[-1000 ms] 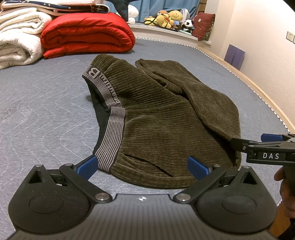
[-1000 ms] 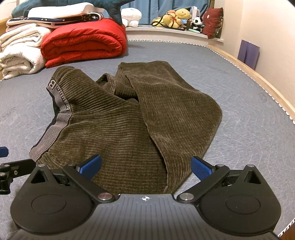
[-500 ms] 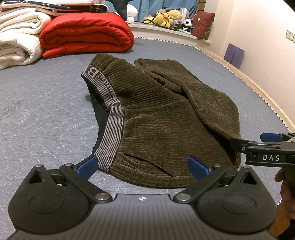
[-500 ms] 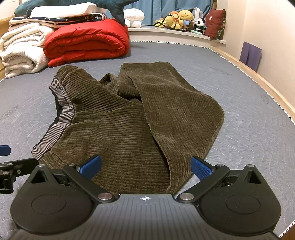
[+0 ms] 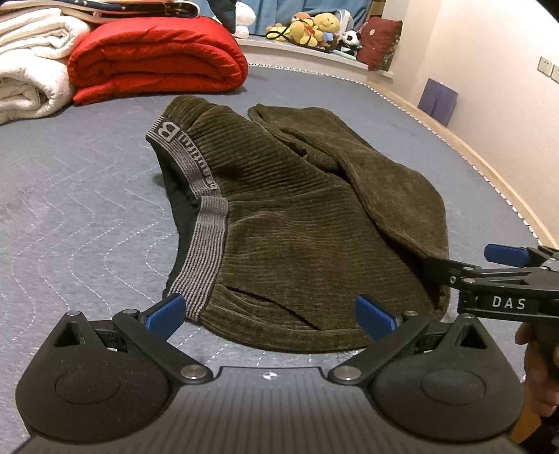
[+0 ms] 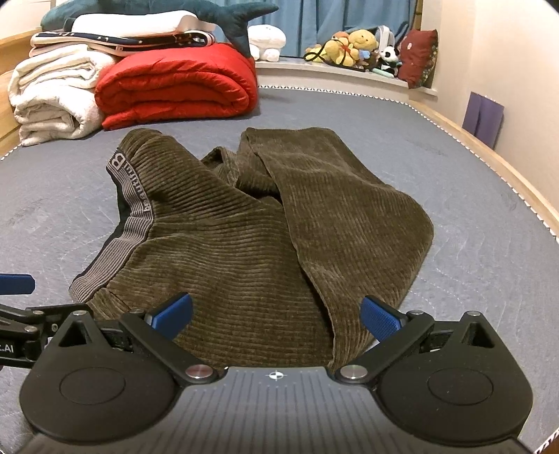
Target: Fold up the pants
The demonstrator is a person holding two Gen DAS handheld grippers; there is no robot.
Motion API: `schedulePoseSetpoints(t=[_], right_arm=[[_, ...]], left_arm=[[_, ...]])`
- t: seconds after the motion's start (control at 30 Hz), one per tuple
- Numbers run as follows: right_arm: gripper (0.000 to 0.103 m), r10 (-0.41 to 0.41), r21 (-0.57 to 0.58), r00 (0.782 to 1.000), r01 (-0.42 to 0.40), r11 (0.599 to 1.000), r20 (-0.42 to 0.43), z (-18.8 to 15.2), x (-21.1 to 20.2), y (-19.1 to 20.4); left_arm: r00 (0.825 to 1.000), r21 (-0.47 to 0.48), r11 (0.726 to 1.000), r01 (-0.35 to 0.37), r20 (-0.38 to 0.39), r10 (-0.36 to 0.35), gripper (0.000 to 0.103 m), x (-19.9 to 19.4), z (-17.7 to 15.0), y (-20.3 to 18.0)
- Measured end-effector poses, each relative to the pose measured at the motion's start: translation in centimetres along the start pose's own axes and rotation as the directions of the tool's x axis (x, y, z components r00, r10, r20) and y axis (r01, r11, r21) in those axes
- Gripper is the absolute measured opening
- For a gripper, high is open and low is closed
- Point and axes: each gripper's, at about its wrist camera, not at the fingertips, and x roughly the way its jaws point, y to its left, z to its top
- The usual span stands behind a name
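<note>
on the grey quilted bed (image 5: 87,195), olive corduroy pants (image 5: 297,227) lying loosely doubled. barely nearer than a second ago, left gripper (image 5: 269,314) and right gripper (image 6: 276,314) both spread wide, holding nothing. fold apparently awaiting a fresh grasp.

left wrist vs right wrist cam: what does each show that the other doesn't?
Only left wrist: a hand holding the right gripper, and a wall switch plate.

Only right wrist: a teal plush shark atop the bedding stack, and the wooden edge at far left.

Both: the olive corduroy pants with grey waistband, loosely folded on the grey quilted mattress; red folded duvet; both grippers open, gripping nothing.
</note>
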Motion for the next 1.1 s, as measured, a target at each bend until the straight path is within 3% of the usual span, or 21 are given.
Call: schedulePoseSetpoints(t=[0.87,0.97,1.1], right_arm=[[0.101,0.000,0.014,1.000,0.000,1.000,0.001,0.0,0.2,0.0],[0.101,0.000,0.014,1.000,0.000,1.000,0.000,0.0,0.2,0.0],[0.093,-0.003,0.014,1.000,0.003,1.000,0.013,0.0,0.0,0.0]], left_arm=[[0.991,0.042,0.994,0.097,0.093,-0.101,0.103,-1.7,-0.1,-0.6],[0.987,0.051,0.994,0.098,0.123,-0.103,0.097,-2.0,-0.1,-0.8],[0.980,0.086,0.994,0.074,0.180,-0.089,0.078,-2.6,-0.3,-1.2]])
